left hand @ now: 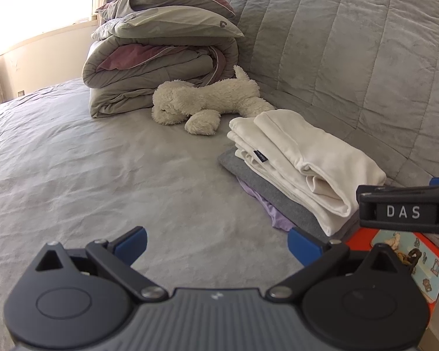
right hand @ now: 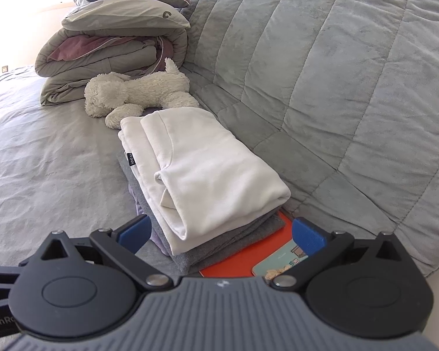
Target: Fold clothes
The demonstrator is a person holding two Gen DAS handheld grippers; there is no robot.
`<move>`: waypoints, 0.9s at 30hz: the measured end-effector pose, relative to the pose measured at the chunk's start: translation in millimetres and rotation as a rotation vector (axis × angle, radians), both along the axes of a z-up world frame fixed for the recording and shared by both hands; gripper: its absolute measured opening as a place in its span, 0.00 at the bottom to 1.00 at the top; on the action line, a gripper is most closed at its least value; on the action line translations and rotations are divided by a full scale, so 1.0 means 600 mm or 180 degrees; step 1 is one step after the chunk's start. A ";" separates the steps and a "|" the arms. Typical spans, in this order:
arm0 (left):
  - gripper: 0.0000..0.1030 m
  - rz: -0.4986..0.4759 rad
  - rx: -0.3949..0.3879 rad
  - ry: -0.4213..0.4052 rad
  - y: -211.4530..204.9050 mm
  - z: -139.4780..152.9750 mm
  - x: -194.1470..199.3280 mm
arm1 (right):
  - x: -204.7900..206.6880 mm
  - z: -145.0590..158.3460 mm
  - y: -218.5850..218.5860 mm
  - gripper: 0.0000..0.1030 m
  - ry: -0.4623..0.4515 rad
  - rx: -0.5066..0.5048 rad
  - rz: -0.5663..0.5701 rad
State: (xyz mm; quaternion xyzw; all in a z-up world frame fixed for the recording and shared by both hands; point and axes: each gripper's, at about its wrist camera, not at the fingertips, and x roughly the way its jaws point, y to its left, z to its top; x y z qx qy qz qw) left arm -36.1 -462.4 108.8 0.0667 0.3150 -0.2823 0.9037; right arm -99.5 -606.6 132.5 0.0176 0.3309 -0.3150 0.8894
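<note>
A folded white garment [left hand: 304, 158] [right hand: 205, 172] tops a small stack on the grey bed, over a folded grey garment [left hand: 266, 187] [right hand: 228, 242] and a lilac one [left hand: 266, 207] [right hand: 158, 237]. My left gripper [left hand: 216, 245] is open over bare sheet, left of the stack, with nothing between its blue pads. My right gripper [right hand: 221, 234] is open just in front of the stack's near end, touching nothing. The right gripper's black body with white letters shows at the right edge of the left wrist view.
A white plush dog [left hand: 207, 102] [right hand: 137, 93] lies behind the stack. Folded duvets and pillows [left hand: 164, 52] [right hand: 117, 35] are piled further back. A quilted grey cover [left hand: 351, 44] [right hand: 322, 73] rises on the right. An orange picture book [left hand: 418, 251] [right hand: 243, 260] lies under the stack's near end.
</note>
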 end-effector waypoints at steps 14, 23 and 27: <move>0.99 -0.0060 0.0057 -0.0004 -0.010 -0.003 -0.003 | -0.002 0.000 -0.002 1.00 -0.0017 0.0014 0.0007; 0.99 -0.0043 0.0106 -0.0066 -0.015 -0.001 -0.008 | -0.004 0.001 -0.005 1.00 -0.0028 0.0021 -0.0002; 0.99 -0.0043 0.0118 -0.0088 -0.018 -0.001 -0.009 | -0.004 0.001 -0.004 1.00 -0.0021 0.0013 0.0014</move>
